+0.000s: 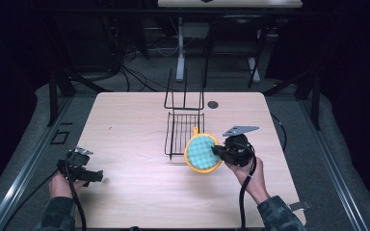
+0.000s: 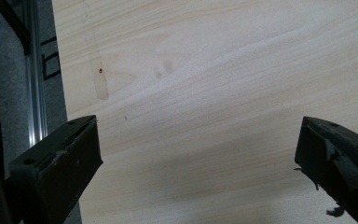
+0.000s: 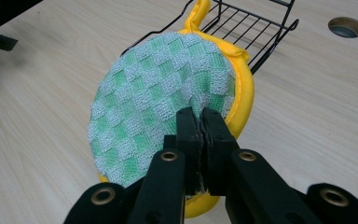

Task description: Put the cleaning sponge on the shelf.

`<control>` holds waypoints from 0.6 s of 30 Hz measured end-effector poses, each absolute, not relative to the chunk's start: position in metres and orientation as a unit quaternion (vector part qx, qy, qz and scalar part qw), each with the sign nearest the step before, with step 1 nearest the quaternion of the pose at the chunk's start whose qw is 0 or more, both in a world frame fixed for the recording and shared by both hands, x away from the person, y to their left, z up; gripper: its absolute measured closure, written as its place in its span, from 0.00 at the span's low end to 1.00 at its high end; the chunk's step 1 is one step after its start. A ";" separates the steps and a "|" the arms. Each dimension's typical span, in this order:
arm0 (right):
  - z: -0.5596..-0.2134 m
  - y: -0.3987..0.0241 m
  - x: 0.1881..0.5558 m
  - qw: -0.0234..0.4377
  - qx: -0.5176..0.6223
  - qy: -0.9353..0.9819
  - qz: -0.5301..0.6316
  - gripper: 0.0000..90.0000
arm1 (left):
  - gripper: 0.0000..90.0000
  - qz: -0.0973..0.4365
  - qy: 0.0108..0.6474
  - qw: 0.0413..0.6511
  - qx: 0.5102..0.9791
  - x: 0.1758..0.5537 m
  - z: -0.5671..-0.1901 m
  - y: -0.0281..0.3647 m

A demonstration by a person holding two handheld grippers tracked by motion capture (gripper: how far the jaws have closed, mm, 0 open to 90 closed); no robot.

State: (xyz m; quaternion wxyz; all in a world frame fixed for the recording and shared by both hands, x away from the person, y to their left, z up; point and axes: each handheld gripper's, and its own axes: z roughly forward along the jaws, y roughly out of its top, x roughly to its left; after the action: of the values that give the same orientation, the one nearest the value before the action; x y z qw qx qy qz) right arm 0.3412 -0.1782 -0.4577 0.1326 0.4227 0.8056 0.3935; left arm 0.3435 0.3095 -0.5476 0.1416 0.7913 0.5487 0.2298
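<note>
A round pot holder (image 1: 202, 153) (image 3: 163, 98), green-and-white checked with a yellow border and loop, is pinched at its near edge by my right gripper (image 1: 218, 150) (image 3: 200, 122), whose jaws are shut on the cloth. It hangs tilted beside the front right corner of a black wire rack (image 1: 183, 126) (image 3: 256, 23). My left gripper (image 1: 98, 176) (image 2: 198, 154) is low at the table's front left, open wide, with bare wood between its fingers (image 2: 60, 163).
The light wooden table (image 1: 130, 125) has a round cable hole (image 1: 213, 104) (image 3: 346, 27) behind the rack. A metal rail (image 2: 36, 93) runs along the table's left edge. Desk legs and cables stand on the floor beyond the far edge.
</note>
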 end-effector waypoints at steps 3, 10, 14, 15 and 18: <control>-0.457 -0.177 0.345 0.134 0.422 0.805 0.394 0.97 | 0.00 0.229 0.550 0.142 0.790 0.343 -0.548 0.310; -0.456 -0.168 0.356 0.138 0.420 0.802 0.402 0.97 | 0.00 0.229 0.547 0.142 0.793 0.343 -0.548 0.309; -0.456 -0.165 0.360 0.139 0.421 0.800 0.405 0.97 | 0.00 0.228 0.546 0.142 0.793 0.343 -0.548 0.309; -0.456 -0.163 0.363 0.141 0.420 0.799 0.408 0.97 | 0.00 0.225 0.544 0.139 0.796 0.344 -0.549 0.309; -0.456 -0.160 0.368 0.142 0.421 0.798 0.407 0.97 | 0.00 0.224 0.544 0.139 0.796 0.344 -0.549 0.308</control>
State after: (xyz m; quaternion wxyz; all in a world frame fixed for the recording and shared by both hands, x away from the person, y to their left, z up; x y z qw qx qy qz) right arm 0.3678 -0.1600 -0.4560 0.1423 0.4207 0.7982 0.4070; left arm 0.3438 0.3077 -0.5493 0.1389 0.7963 0.5443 0.2245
